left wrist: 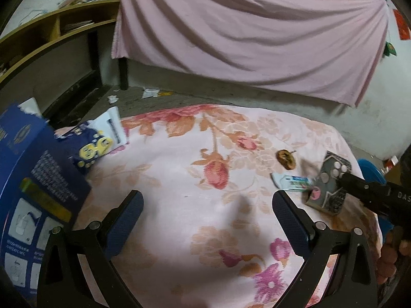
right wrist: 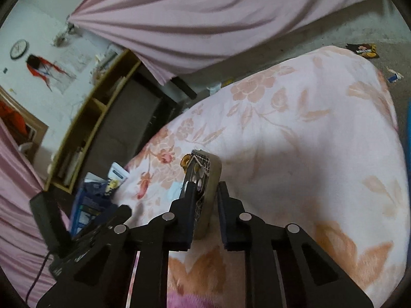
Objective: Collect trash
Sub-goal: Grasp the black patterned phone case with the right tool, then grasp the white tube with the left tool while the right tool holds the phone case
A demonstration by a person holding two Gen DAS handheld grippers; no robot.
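Observation:
My right gripper (right wrist: 205,192) is shut on a small grey patterned box (right wrist: 204,179) with round holes and holds it just above the flowered cloth (right wrist: 308,141). The box also shows in the left wrist view (left wrist: 328,184), clamped by the right gripper (left wrist: 344,179). My left gripper (left wrist: 208,202) is open and empty above the cloth. A brown dried fruit piece (left wrist: 285,159) and a white-blue-green wrapper (left wrist: 292,181) lie beside the box. A blue and yellow snack bag (left wrist: 92,146) lies at the left.
A large blue carton (left wrist: 33,179) stands at the left edge. A wooden shelf (left wrist: 51,30) and pink draped fabric (left wrist: 244,25) are behind. Paper scraps (left wrist: 151,93) and a dark wrapper (right wrist: 364,50) lie on the concrete floor. A blue bin (left wrist: 372,170) sits at the right.

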